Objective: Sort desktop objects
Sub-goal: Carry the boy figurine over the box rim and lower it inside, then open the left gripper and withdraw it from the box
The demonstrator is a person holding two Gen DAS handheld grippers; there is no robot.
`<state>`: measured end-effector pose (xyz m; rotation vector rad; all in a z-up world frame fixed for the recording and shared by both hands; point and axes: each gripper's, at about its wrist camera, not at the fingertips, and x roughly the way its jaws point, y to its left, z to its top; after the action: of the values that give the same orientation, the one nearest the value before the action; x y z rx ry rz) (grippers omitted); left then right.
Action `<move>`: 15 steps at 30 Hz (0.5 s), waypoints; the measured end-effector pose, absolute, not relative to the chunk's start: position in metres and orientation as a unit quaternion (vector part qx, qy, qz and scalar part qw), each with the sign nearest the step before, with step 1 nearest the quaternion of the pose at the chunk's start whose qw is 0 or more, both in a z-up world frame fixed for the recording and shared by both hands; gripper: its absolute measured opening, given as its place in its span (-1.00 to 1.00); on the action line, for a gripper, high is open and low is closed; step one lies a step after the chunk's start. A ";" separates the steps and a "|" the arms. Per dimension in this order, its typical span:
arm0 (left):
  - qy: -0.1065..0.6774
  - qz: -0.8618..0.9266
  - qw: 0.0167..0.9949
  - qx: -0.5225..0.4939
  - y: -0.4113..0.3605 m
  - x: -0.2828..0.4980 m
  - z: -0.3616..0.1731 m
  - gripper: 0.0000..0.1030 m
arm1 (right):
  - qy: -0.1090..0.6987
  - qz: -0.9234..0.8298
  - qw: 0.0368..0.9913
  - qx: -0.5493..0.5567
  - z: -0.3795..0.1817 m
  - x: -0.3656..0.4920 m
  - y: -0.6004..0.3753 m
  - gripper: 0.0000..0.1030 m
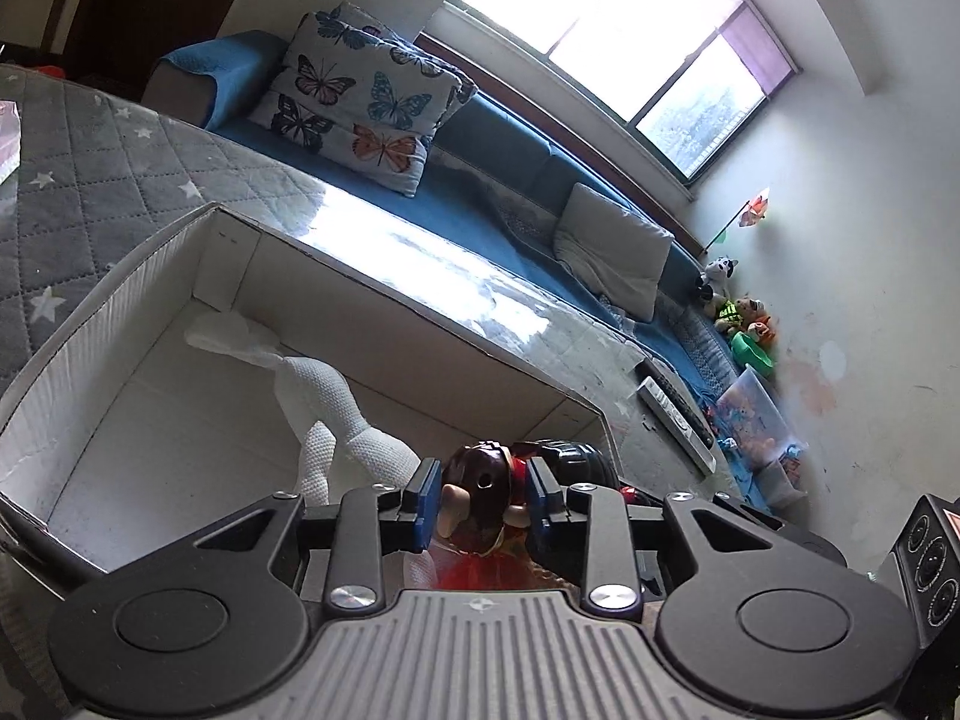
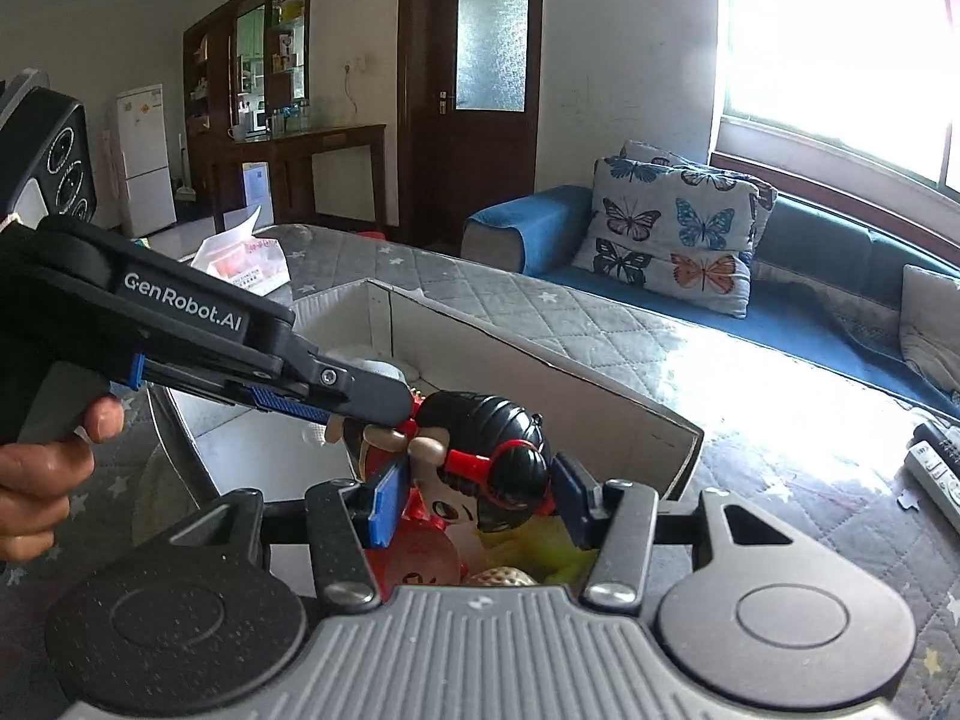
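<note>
My left gripper [image 1: 480, 501] is shut on a brown-haired doll [image 1: 480, 495] and holds it over the near corner of a white cardboard box [image 1: 120, 276]. It also shows in the right wrist view [image 2: 360, 405], reaching in from the left. My right gripper [image 2: 474, 495] has its blue pads [image 2: 384, 498] on either side of a black-haired doll head with red headphones [image 2: 498, 450]. Both dolls touch each other above the box [image 2: 540, 360]. A white mesh cloth [image 1: 336, 414] lies in the box.
The box sits on a grey quilted star-pattern table cover [image 2: 600, 312]. Remote controls [image 2: 936, 468] lie at the table's right edge. A tissue pack [image 2: 240, 258] sits at the far left. A blue sofa with a butterfly pillow [image 2: 672, 228] stands behind.
</note>
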<state>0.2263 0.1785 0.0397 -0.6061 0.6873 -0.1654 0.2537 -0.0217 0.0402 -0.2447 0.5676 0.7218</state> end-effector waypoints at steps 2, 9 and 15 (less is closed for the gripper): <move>0.333 -0.077 0.892 -0.296 0.180 0.225 0.039 -0.35 | 0.272 0.349 0.889 -0.119 0.040 0.256 -0.021 0.02; 0.335 -0.068 0.891 -0.298 0.184 0.221 0.039 -0.35 | 0.271 0.354 0.886 -0.131 0.040 0.255 -0.018 0.04; 0.337 -0.064 0.888 -0.305 0.188 0.219 0.038 -0.36 | 0.273 0.356 0.883 -0.138 0.041 0.252 -0.016 0.09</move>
<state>0.2190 0.1879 0.0376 -0.6340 0.7012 -0.1327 0.2522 -0.0159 0.0410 -0.2876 0.5685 0.7404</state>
